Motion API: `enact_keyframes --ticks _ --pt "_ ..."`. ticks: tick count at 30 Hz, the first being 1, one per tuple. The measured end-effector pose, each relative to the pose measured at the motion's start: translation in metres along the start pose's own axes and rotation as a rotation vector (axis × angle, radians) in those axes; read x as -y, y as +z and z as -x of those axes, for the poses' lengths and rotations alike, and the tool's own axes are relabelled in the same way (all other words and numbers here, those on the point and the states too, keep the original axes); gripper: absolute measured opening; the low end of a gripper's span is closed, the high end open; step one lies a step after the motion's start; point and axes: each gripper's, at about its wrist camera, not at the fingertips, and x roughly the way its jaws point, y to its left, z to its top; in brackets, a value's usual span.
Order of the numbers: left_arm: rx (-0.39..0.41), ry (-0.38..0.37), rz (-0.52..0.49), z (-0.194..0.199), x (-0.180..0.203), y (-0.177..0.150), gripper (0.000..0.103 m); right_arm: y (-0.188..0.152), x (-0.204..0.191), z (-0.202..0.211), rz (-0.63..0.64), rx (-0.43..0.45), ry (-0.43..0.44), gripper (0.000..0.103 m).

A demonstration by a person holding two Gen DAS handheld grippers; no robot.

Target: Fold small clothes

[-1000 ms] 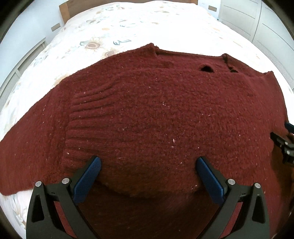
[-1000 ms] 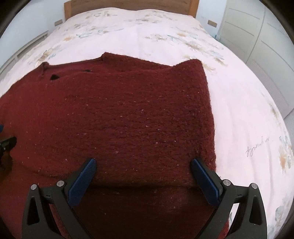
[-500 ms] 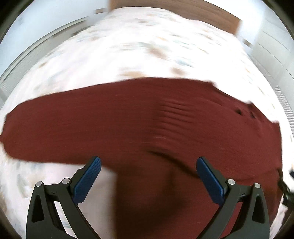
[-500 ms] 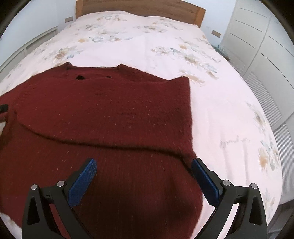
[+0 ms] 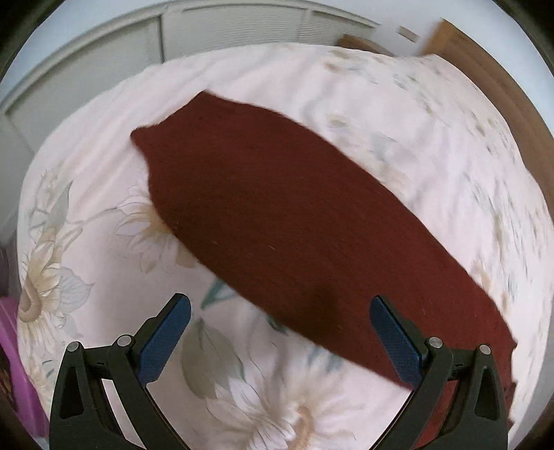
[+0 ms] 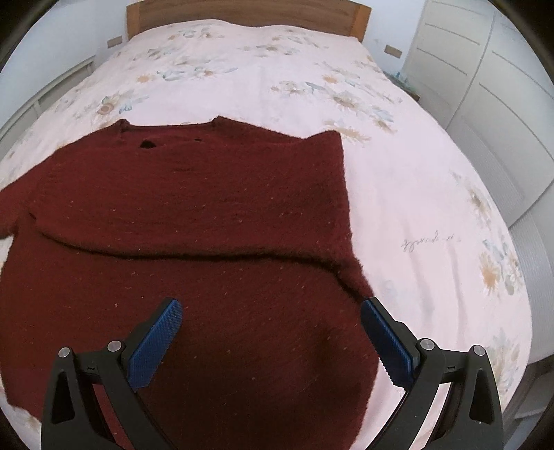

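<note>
A dark red knitted sweater [image 6: 194, 214] lies on the bed, its right sleeve folded across the body, its neck toward the headboard. My right gripper [image 6: 270, 332] is open and empty, held over the sweater's lower right part. In the left wrist view the sweater's left sleeve [image 5: 277, 221] stretches flat across the floral sheet, its cuff at the far left. My left gripper [image 5: 278, 335] is open and empty, just short of the sleeve's near edge.
The bed sheet [image 6: 415, 194] is pale pink with flower prints. A wooden headboard [image 6: 242, 14] is at the far end. White wardrobe doors [image 6: 484, 86] stand to the right. A purple object [image 5: 14, 363] sits at the bed's left edge.
My left gripper has swung left, off the sweater's body to the outstretched left sleeve. My right gripper has pulled back and risen, so more of the sweater shows.
</note>
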Motion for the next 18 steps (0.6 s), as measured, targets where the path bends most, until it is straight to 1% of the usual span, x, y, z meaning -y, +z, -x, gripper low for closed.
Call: enact_keyframes --ticks 1,3,4,7,10,11,12,13,15,16,17,18 --pt "-0.021 -0.001 0.017 -0.006 -0.005 0.01 0.102 -0.002 0.0 0.0 -0.002 -0.008 -0.001 0.103" --pt "-0.053 -0.001 0.038 -0.014 -0.011 0.016 0.102 -0.003 -0.001 0.002 0.009 -0.014 -0.02 0.103" --pt "-0.069 0.001 0.043 -0.011 -0.018 0.014 0.102 -0.004 -0.002 0.003 0.017 -0.012 -0.03 0.103" --pt "-0.107 0.004 0.027 -0.02 -0.018 0.016 0.102 -0.004 0.0 0.008 0.027 -0.005 -0.048 0.103" --pt "-0.133 0.018 0.008 -0.029 -0.019 0.015 0.101 -0.003 0.007 0.01 0.006 -0.007 -0.055 0.103" --pt "-0.131 0.018 0.002 -0.03 -0.019 0.015 0.099 -0.003 0.009 0.01 -0.002 -0.009 -0.057 0.103" --pt "-0.125 0.015 -0.007 -0.029 -0.019 0.015 0.09 -0.003 0.01 0.011 -0.005 -0.009 -0.058 0.103" --pt "-0.114 0.007 -0.027 -0.028 -0.018 0.016 0.085 -0.003 0.011 0.011 -0.005 -0.009 -0.059 0.103" --pt "-0.104 0.003 -0.057 -0.026 -0.017 0.017 0.058 -0.001 0.013 0.012 -0.006 -0.006 -0.064 0.103" --pt "-0.097 0.006 -0.073 -0.022 -0.017 0.019 0.051 -0.001 0.015 0.012 -0.007 -0.004 -0.065 0.103" --pt "-0.092 0.01 -0.079 -0.02 -0.018 0.021 0.035 0.0 0.017 0.013 -0.015 -0.002 -0.064 0.103" --pt "-0.088 0.012 -0.077 -0.018 -0.021 0.024 0.023 0.0 0.018 0.013 -0.021 0.0 -0.062 0.103"
